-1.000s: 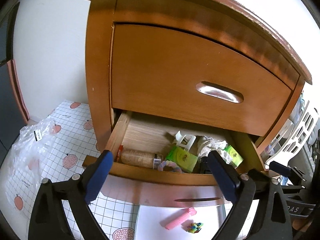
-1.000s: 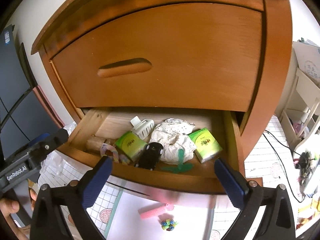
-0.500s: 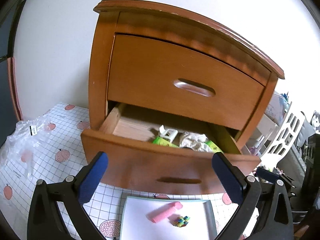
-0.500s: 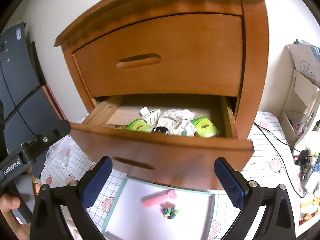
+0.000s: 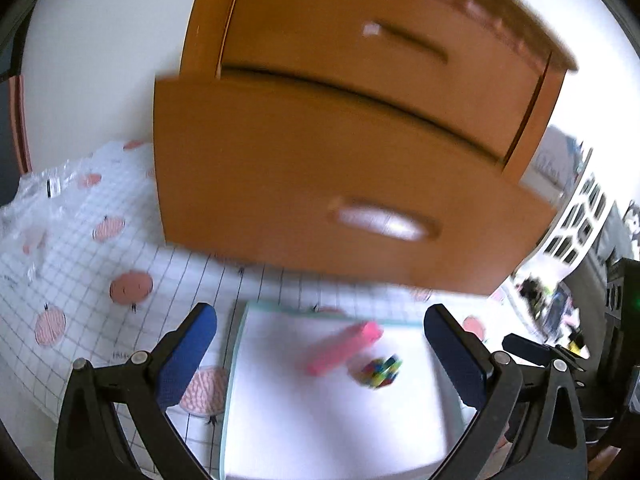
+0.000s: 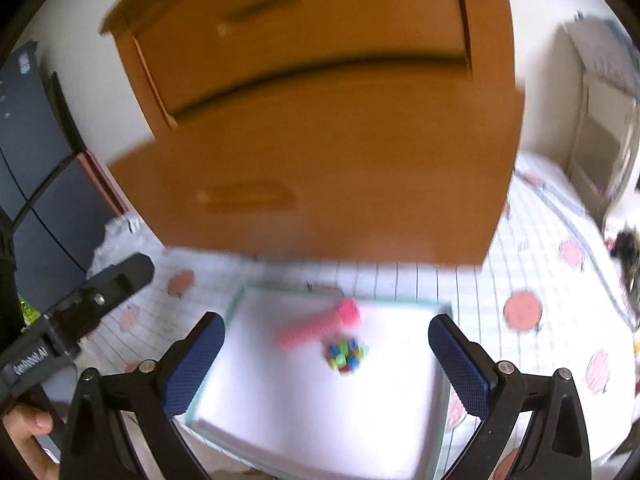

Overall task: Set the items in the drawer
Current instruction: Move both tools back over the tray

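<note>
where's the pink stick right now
In both wrist views the pink stick lies on the white tray, just beside the multicoloured toy, in front of the open drawer.

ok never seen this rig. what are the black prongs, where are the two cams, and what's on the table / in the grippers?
No robot: a person holds a two-finger gripper in each hand, and each carries a fisheye camera looking along its fingers. The black prongs with blue pads are those fingers. The left gripper and right gripper are both open and empty. Ahead is a wooden cabinet with its lower drawer pulled out. Below it, on a grid-patterned cloth, a white tray holds a pink stick-shaped item and a small multicoloured item. Both pictures are motion-blurred.
</note>
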{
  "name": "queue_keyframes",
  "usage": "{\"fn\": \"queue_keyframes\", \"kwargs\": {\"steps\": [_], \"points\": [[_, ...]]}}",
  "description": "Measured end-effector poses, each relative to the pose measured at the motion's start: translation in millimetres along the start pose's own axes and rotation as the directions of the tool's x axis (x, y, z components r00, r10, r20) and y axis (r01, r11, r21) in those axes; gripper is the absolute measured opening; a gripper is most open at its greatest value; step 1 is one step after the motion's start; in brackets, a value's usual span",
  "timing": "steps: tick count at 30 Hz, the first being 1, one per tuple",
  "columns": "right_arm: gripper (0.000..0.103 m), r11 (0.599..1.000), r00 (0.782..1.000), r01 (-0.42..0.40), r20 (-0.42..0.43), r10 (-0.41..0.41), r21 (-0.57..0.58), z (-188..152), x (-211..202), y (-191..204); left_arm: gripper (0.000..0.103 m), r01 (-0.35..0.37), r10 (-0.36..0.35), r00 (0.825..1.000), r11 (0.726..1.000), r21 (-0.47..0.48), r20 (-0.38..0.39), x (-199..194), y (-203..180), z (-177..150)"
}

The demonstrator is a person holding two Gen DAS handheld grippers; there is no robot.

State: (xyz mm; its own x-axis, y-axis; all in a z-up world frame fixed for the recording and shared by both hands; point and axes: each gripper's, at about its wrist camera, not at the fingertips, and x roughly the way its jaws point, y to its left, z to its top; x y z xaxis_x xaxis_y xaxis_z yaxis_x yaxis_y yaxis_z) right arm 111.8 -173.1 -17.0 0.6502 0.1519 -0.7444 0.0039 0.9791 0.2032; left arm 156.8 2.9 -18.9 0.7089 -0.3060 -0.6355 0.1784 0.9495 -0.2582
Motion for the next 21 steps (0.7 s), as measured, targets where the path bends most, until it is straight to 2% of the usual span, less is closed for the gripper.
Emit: {"fn": "queue_keyframes", "kwargs": {"steps": [5, 10, 16, 21], "points": [[0.103, 0.999, 0.996, 0.022, -0.082, -0.019, 0.030, -32, 34, -15, 0.103, -0.020, 0.019, 0.996, 1.000, -0.008, -0.093, 32, 10, -28], [0.103, 0.998, 0.989, 0.034, -0.142, -0.026, 0.058, -53, 59, -27, 0.103, -0.026, 0.020, 0.984, 0.999, -0.030, -0.177, 58, 17, -43], [0.103, 0.997, 0.985, 0.037, -0.173, -0.024, 0.070, -65, 80, -40, 0.103, -0.054, 0.050, 0.972, 0.999, -0.009, -0.230, 78, 18, -50], [0.103, 0.998, 0.987, 0.035, -0.159, -0.025, 0.059, -63, 90, -35, 0.103, -0.077, 0.072, 0.959, 0.997, -0.006, -0.273, 94, 18, -56]]}}
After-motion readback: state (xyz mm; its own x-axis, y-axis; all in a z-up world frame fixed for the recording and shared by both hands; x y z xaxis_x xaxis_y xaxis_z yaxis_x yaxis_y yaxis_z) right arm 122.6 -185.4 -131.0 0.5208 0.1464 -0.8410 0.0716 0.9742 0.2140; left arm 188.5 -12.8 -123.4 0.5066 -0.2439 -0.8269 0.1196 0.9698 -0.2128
